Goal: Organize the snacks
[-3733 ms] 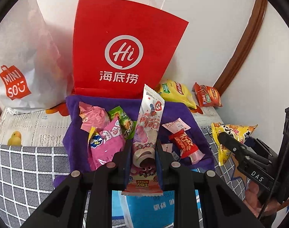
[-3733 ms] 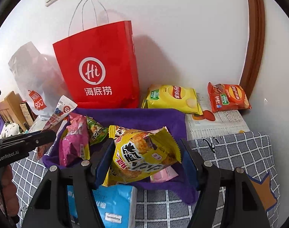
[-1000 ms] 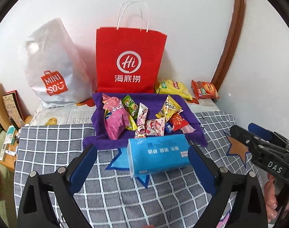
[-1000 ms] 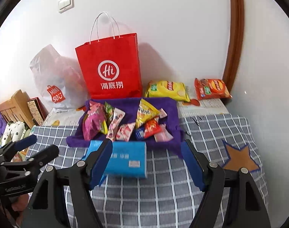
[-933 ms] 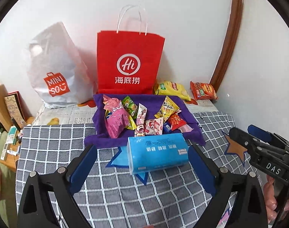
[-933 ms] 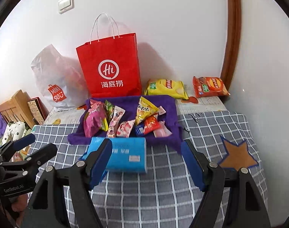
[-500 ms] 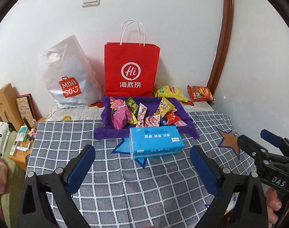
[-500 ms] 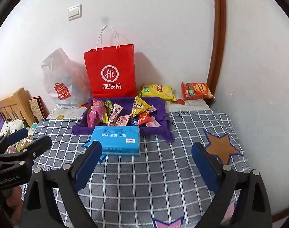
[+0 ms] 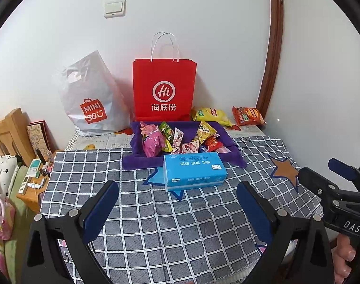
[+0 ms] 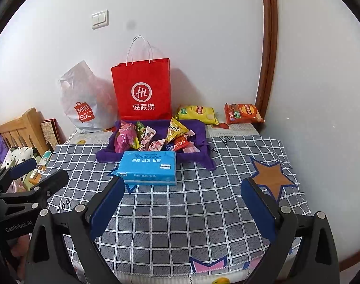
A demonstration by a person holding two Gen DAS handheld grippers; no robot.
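The left gripper (image 9: 177,198) and the right gripper (image 10: 182,195) both hang over the checked cloth (image 9: 180,232) with jaws spread wide and nothing between them, well short of the snacks (image 9: 177,138). The snacks lie heaped on a purple towel (image 9: 137,163) at the far end of the table: a pink packet (image 9: 152,143), a green one (image 9: 167,130), a yellow triangular bag (image 9: 204,131), a small red pack (image 9: 213,143) and a few pink-and-white wrappers whose print is too small to read. Touching the towel's near edge lies a blue tissue pack (image 9: 194,171) with white Chinese characters, upside down from here. Behind the towel a red paper bag (image 9: 164,90) stands upright against the wall, printed with a white ringed "Hi" and the characters 海底捞. To its left slumps a grey plastic bag (image 9: 92,99) marked "MINISO" in red. To its right, on printed paper, lie a yellow chip bag (image 9: 210,116) and an orange-red chip bag (image 9: 248,116), both bearing the Lay's roundel. In the left view the right gripper's body reads "DAS"; in the right view the left gripper's reads "GenRobot.AI". A wall switch (image 9: 115,8) sits high on the wall.
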